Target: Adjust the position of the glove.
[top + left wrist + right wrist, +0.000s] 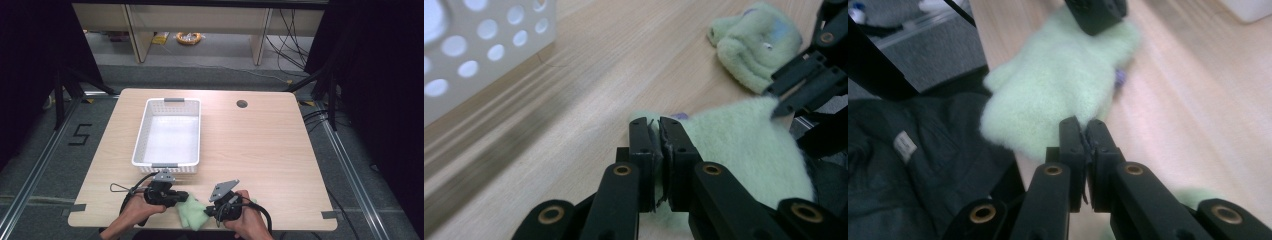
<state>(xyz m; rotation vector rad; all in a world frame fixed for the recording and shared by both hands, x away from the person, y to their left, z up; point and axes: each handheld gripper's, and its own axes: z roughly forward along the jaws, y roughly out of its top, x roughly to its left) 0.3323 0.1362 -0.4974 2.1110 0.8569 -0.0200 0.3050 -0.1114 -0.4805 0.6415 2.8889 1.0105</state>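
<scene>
A pale green fuzzy cloth [192,212] lies at the table's near edge, between my two grippers. In the left gripper view my left gripper [659,125] is shut, with the near corner of the cloth [744,145] pinched between its pads. From above, the left gripper [182,197] sits at the cloth's left side. My right gripper [1084,127] is shut on the opposite edge of the cloth [1058,85]; from above, that gripper [210,212] is at the cloth's right side. A second, bunched green fuzzy piece [756,42] lies on the table beyond the right gripper [794,87].
A white perforated basket [142,135] stands empty just beyond the left hand, its wall close in the left gripper view [474,50]. A round cable hole [242,104] is at the table's far right. The table's front edge runs right under both hands.
</scene>
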